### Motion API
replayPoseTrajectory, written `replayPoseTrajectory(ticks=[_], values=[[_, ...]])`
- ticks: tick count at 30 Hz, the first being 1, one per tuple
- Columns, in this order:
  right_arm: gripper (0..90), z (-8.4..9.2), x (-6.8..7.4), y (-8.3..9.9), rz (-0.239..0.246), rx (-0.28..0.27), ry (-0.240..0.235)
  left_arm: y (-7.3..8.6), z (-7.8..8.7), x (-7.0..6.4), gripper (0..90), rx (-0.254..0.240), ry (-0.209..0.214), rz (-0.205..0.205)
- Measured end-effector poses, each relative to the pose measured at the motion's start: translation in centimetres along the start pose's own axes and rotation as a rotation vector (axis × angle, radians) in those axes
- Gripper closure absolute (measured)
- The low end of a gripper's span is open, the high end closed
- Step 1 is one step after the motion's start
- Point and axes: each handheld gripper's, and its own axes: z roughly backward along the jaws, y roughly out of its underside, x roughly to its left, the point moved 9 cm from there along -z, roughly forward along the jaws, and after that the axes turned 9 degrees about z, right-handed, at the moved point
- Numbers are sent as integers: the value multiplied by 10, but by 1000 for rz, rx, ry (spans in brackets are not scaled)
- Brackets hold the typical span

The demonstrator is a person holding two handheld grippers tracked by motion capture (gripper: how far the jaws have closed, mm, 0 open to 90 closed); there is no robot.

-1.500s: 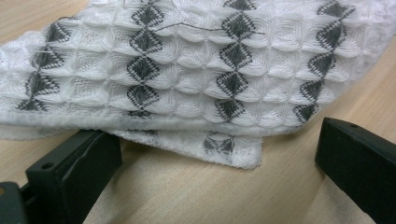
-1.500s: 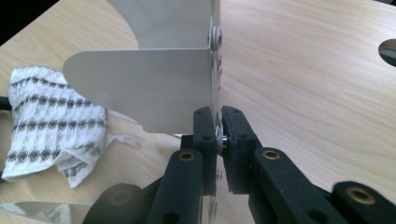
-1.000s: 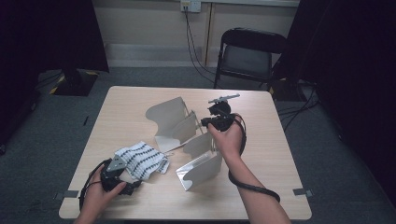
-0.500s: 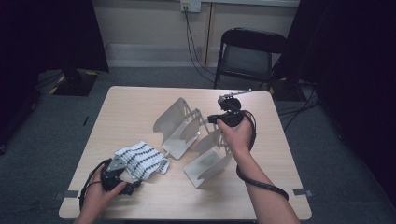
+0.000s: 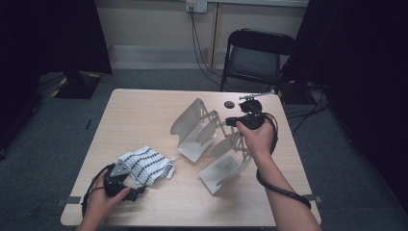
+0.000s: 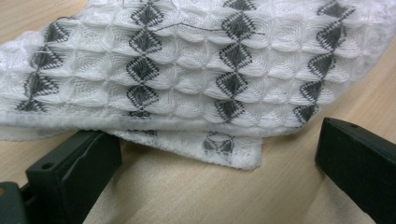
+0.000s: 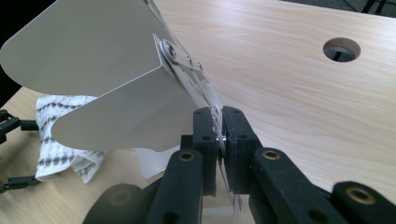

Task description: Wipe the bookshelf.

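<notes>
White metal rack [image 5: 211,144] standing mid tabletop [image 5: 144,115], pinched tight at a thin bar by the right gripper [image 7: 218,140]. Lying near the front left corner, patterned cloth [image 6: 187,74], just ahead of the wide-apart left gripper [image 6: 215,154].

A light wooden table [image 5: 139,120] with a round hole [image 5: 229,104] near its far edge stands on grey carpet [image 5: 53,144]. Beyond the table, a black folding chair [image 5: 257,57] faces it. Behind the chair, a beige wall [image 5: 149,24] carries a socket [image 5: 196,5] with cables [image 5: 199,48] hanging down. Black curtains [image 5: 361,72] flank the table.
</notes>
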Motion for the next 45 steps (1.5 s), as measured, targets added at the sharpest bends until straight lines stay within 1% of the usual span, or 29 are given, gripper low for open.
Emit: replayPoseTrajectory(ticks=[2,8,11,16,21,27,32,34,38,40,41,43,45], values=[[851,3,-4,3,-8,4,4,0,0,1,0,7,-4,-6],[851,10,-17,11,-18,10,20,0,0,0,0,7,-3,-5],[849,12,-24,16,-20,11,25,0,0,0,0,3,-2,3],[848,8,-32,24,-15,25,25,0,-1,0,0,3,-1,3],[849,-1,-41,31,-14,42,19,0,-1,0,0,3,-1,4],[849,-9,-46,34,-15,46,6,0,-1,0,0,3,-1,3],[849,-15,-47,37,5,67,9,0,-1,0,0,3,-1,3],[848,-16,-47,37,3,62,3,0,-1,0,0,3,-1,3],[836,-16,-45,37,27,73,11,0,-1,0,0,3,-1,3],[825,-16,-46,36,37,76,27,0,-1,-1,0,3,-1,3],[811,-14,-45,35,36,61,24,0,-1,0,0,4,-1,3],[762,-11,-45,32,27,49,17,0,-1,-1,0,3,-1,3],[726,-8,-44,31,56,60,35,0,-1,-1,0,4,-1,3]])
